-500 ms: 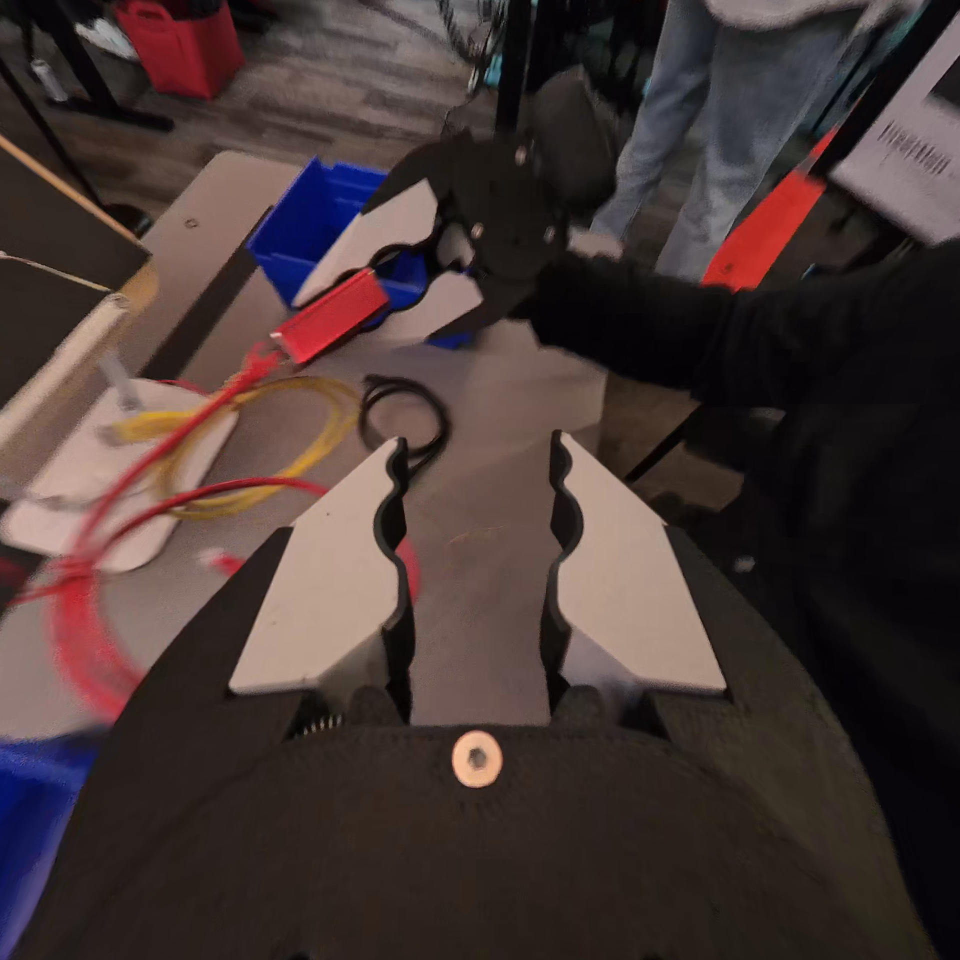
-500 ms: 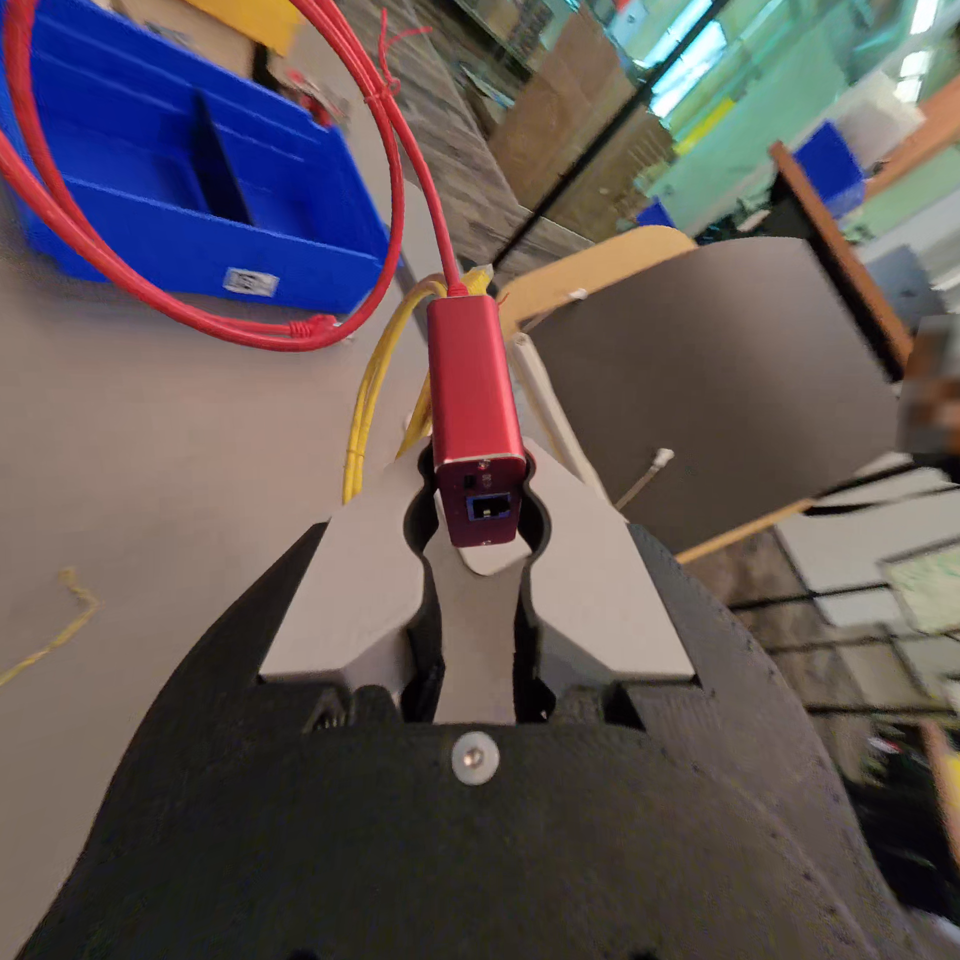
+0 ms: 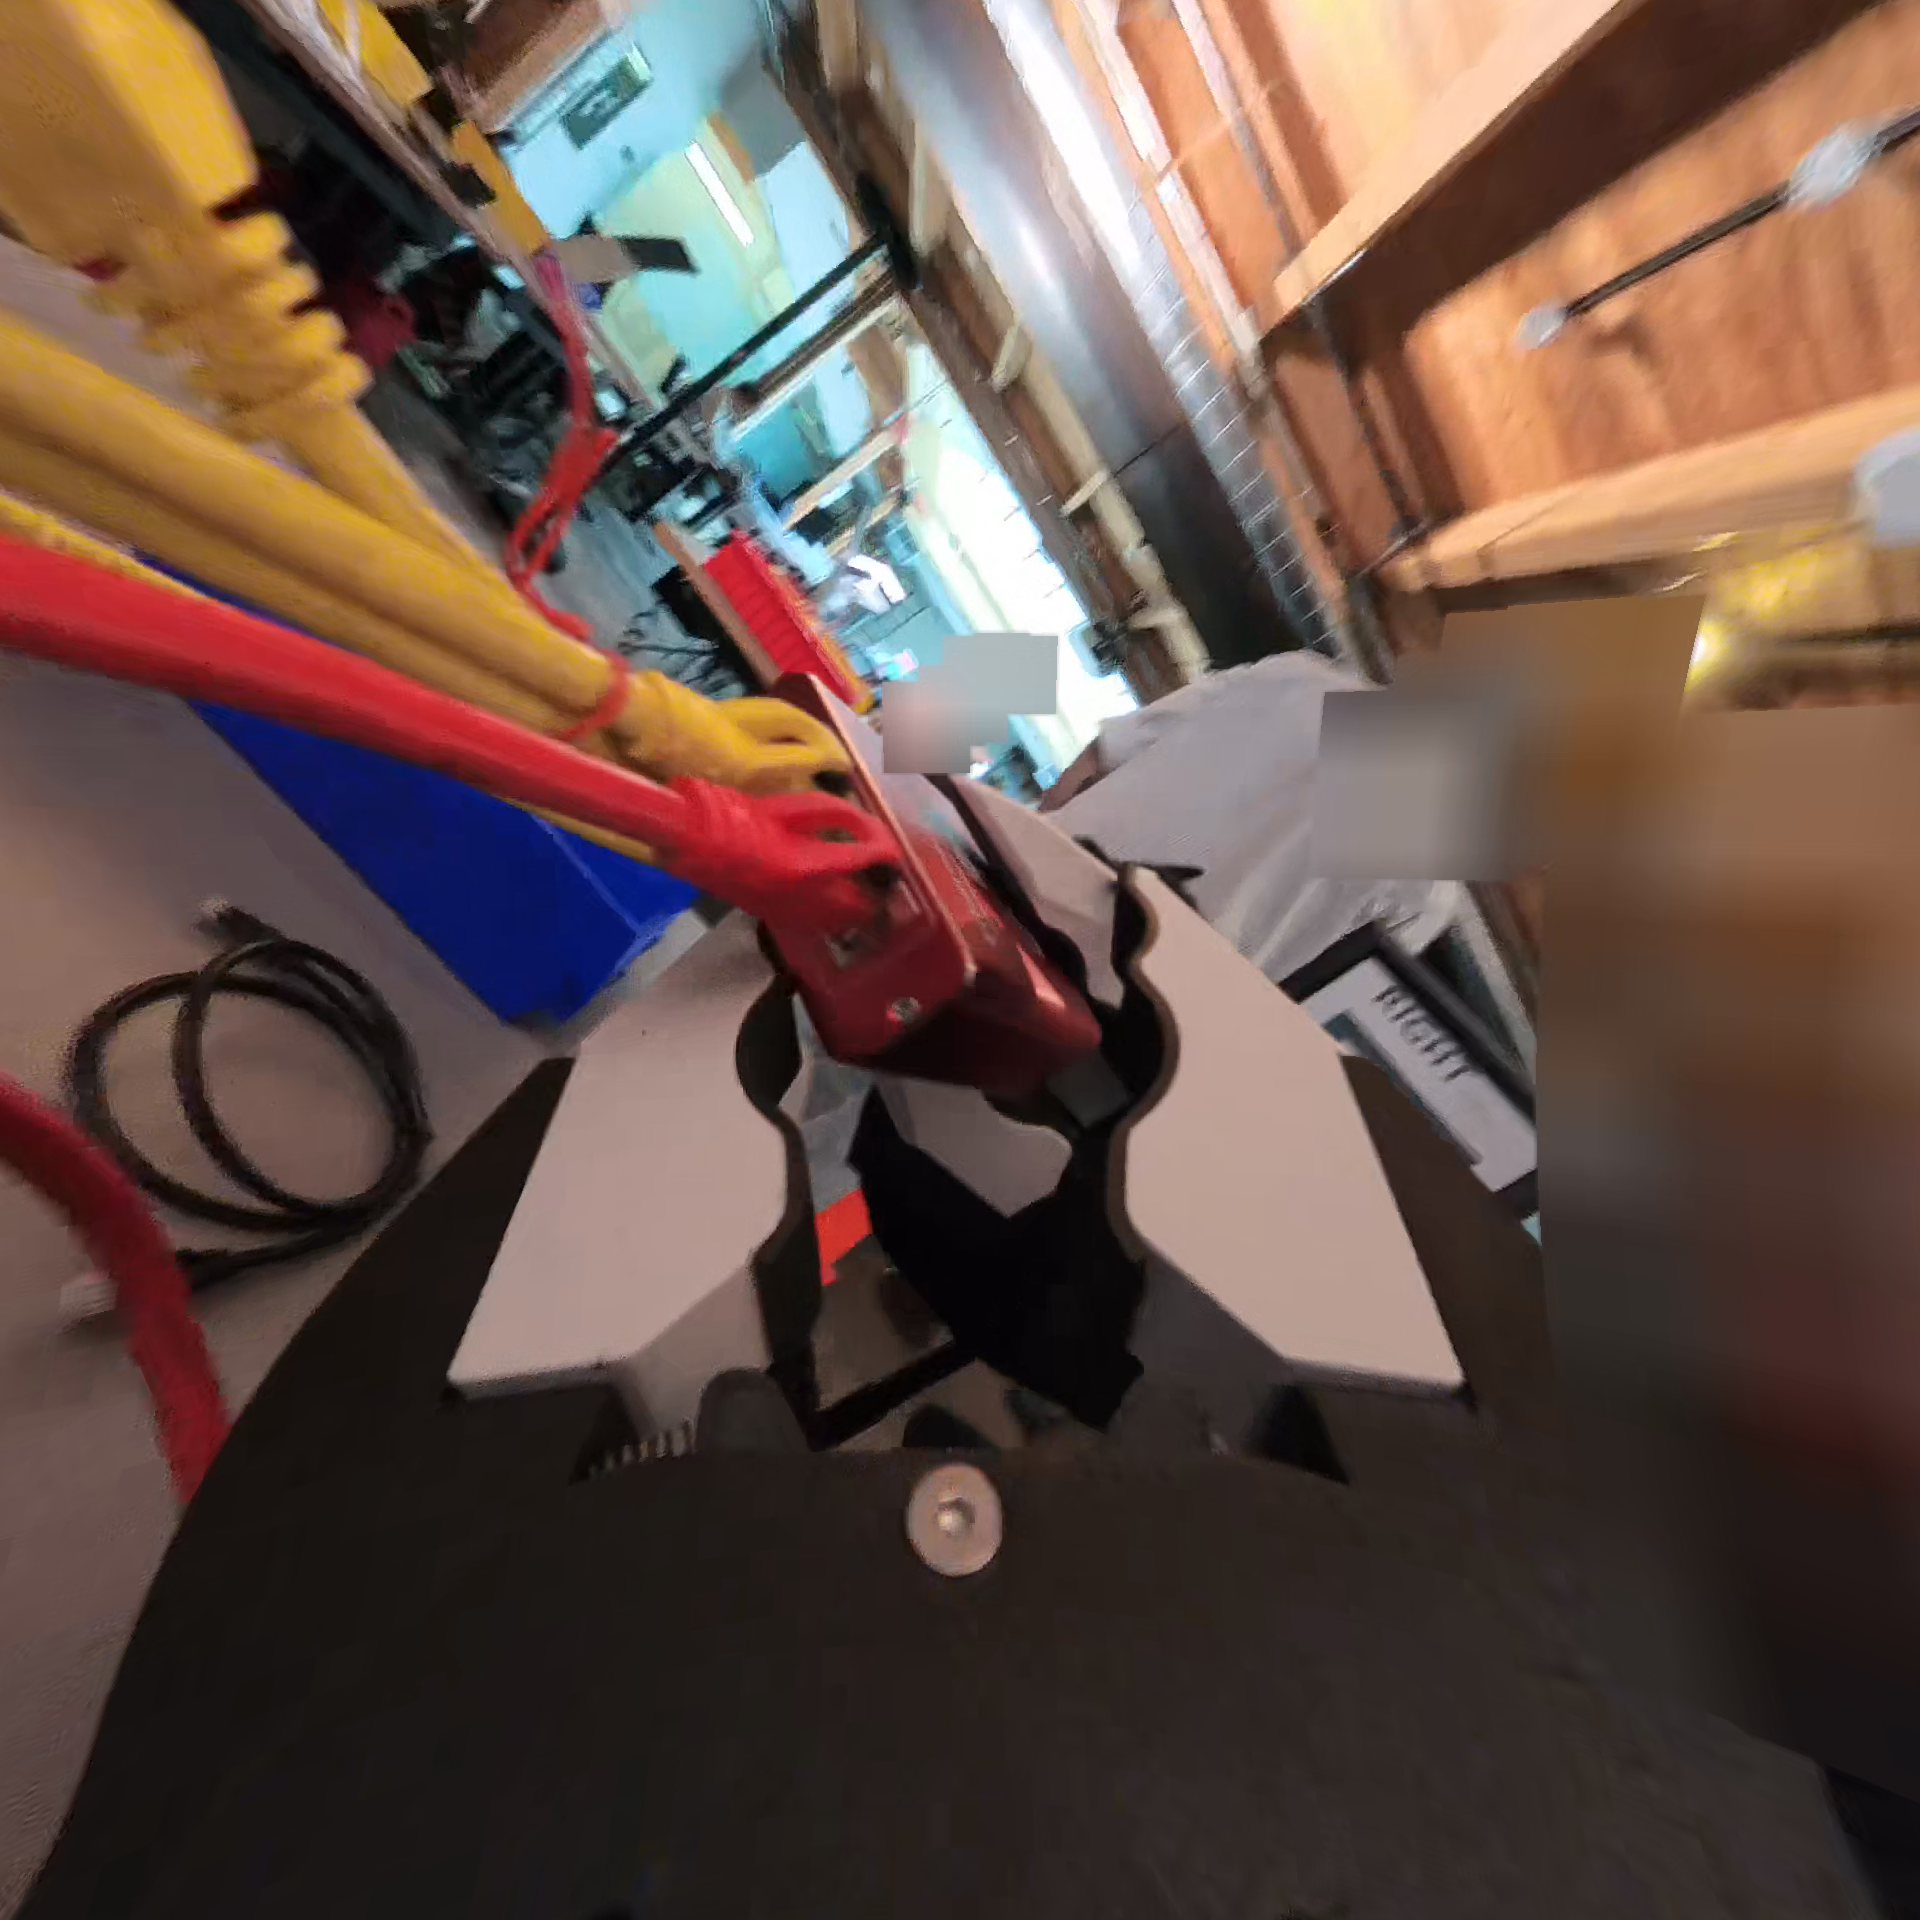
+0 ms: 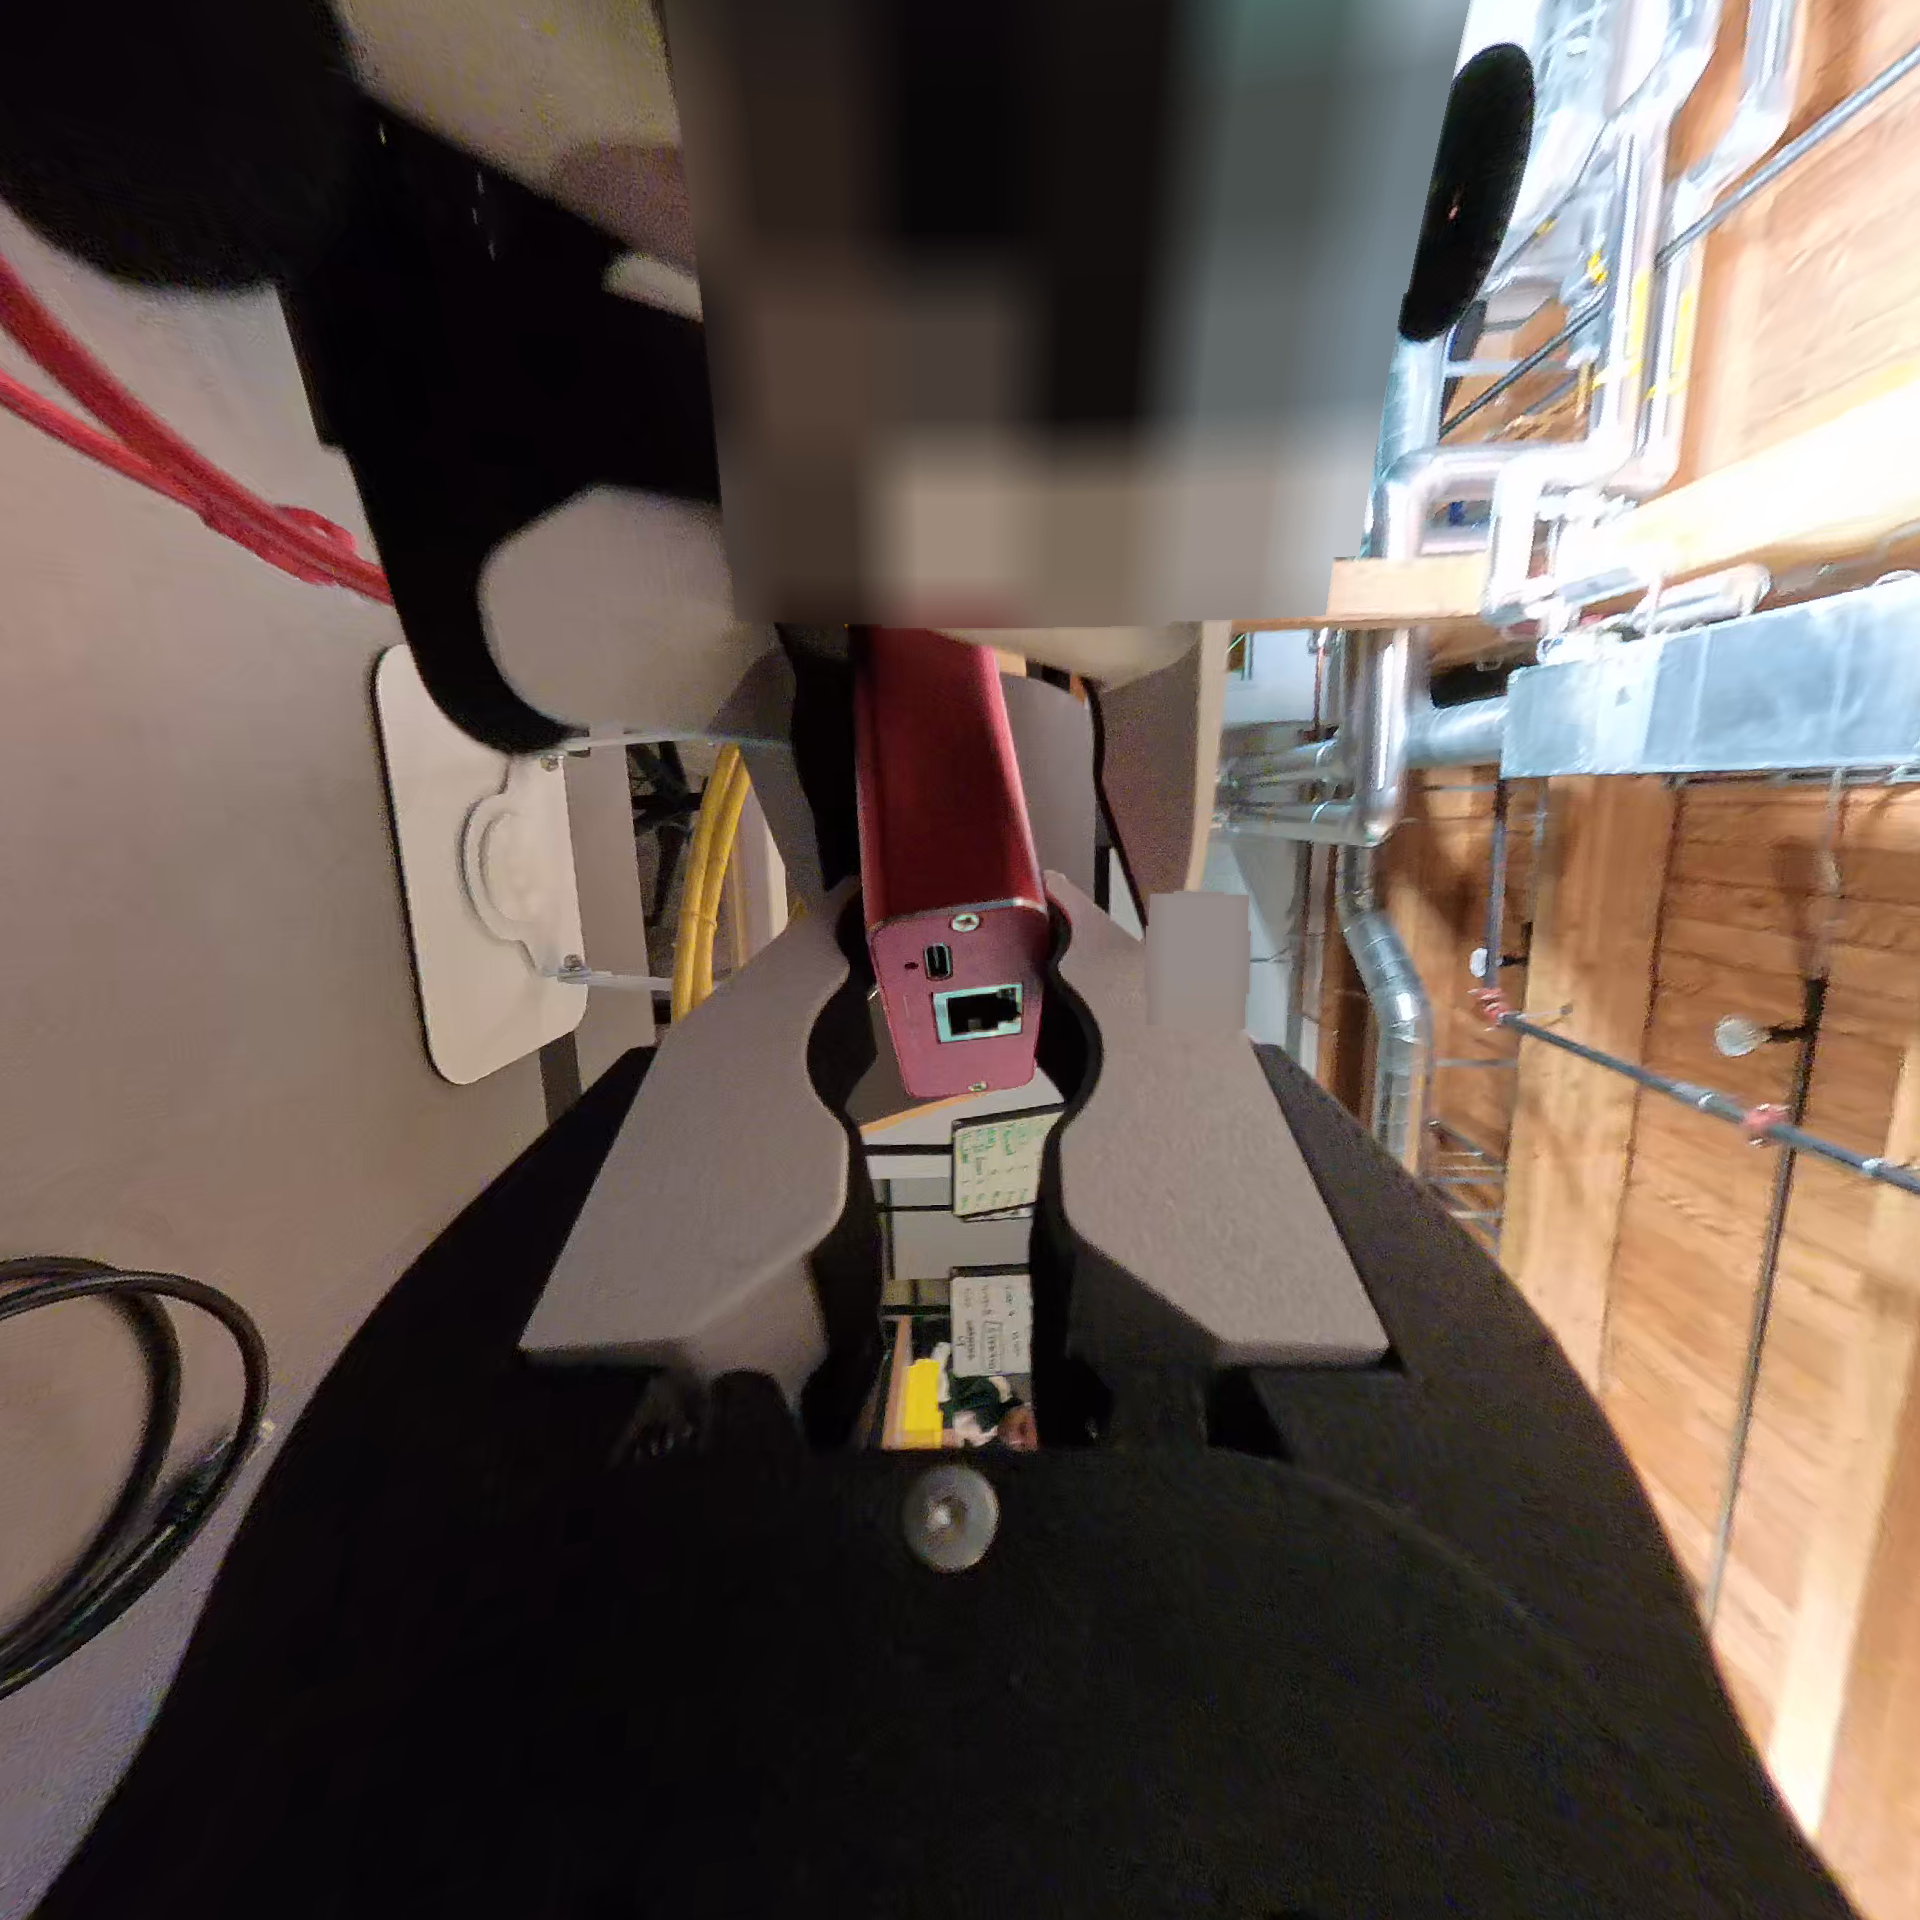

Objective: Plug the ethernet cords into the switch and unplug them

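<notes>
Two grippers: both set at the one red switch [image 4: 951,883], which is held up off the grey table [image 3: 260,852]
Right gripper [image 4: 951,935]: closed on the switch's near end, its grey fingers [image 4: 727,1122] pressed to both sides of the case; this end's single port faces the camera, empty; the grip looks meant to steady the box
Left gripper [image 3: 956,997]: part open; the switch's cabled end sits between the finger tips; whether the pads press it I cannot tell; probably there to get at the plugs
Red cord [image 3: 436,717]: plugged into the switch's far face; it trails left over the table
Yellow cord [image 3: 343,582]: plugged in just above the red one; several strands tied in a bundle
Black cable [image 3: 260,1091]: coiled loose on the table, apart from the switch
Blue bin [image 3: 468,862]: behind the cords, untouched
Stage, as I judge: cords seated; unplugging not yet begun
</notes>
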Available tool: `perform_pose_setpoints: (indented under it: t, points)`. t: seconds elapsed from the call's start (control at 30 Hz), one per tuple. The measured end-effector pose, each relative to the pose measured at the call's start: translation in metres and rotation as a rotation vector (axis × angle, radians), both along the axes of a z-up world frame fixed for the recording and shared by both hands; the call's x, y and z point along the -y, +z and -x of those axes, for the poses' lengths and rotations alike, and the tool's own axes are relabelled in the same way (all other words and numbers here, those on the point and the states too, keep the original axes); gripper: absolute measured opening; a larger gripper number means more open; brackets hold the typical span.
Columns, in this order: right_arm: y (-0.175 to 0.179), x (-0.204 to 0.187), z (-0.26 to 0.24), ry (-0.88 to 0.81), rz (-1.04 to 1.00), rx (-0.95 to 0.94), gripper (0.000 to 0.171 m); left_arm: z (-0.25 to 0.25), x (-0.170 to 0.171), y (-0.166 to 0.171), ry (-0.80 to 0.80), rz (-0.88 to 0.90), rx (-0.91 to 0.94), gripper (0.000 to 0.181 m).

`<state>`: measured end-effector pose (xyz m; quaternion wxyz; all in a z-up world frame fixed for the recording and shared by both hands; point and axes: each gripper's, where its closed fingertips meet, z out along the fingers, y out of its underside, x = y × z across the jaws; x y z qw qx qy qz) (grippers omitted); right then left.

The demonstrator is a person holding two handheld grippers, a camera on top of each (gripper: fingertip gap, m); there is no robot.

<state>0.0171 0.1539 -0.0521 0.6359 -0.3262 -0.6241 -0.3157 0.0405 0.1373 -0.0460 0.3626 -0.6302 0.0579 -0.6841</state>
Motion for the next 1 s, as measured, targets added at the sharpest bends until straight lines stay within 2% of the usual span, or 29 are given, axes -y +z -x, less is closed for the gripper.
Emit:
perform_pose_setpoints:
  t: [0.07, 0.13, 0.37, 0.4, 0.43, 0.53, 0.6, 0.67, 0.73, 0.9, 1.0]
  points:
    - [-0.003, 0.002, 0.003, 0.004, -0.042, 0.023, 0.026, 0.004, -0.003, -0.002, -0.008, 0.013, 0.088, 0.05]
    - [-0.007, 0.001, 0.004, 0.016, -0.054, 0.04, 0.025, 0.006, -0.004, -0.006, -0.008, 0.007, 0.101, 0.049]
    - [-0.025, 0.001, -0.004, 0.024, -0.032, 0.076, 0.024, 0.002, -0.008, -0.022, -0.052, -0.021, 0.047, 0.042]
    - [-0.03, 0.004, -0.005, 0.041, -0.029, 0.096, 0.032, 0.006, -0.012, -0.022, -0.034, -0.019, 0.057, 0.035]
    - [-0.034, 0.008, -0.006, 0.058, -0.028, 0.108, 0.033, 0.011, -0.017, -0.025, 0.0, -0.017, 0.053, 0.026]
    - [-0.046, 0.018, -0.011, 0.1, -0.006, 0.148, 0.035, 0.02, -0.025, -0.027, 0.038, -0.035, 0.033, 0.024]
    - [-0.052, 0.026, -0.016, 0.144, 0.066, 0.147, 0.036, 0.019, -0.023, -0.029, 0.002, -0.057, -0.003, 0.024]
    - [-0.048, 0.03, -0.023, 0.198, 0.269, 0.034, 0.028, 0.015, -0.019, -0.03, -0.056, -0.093, -0.068, 0.024]
    - [-0.039, 0.024, -0.034, 0.219, 0.488, -0.096, 0.029, 0.01, -0.011, -0.034, -0.147, -0.138, -0.167, 0.025]
    - [-0.013, 0.025, -0.038, 0.418, 1.195, -0.454, 0.034, -0.002, 0.007, -0.053, -0.314, -0.295, -0.514, 0.025]
    - [-0.017, 0.023, -0.03, 0.502, 1.471, -0.534, 0.036, -0.006, 0.012, -0.054, -0.367, -0.375, -0.653, 0.025]
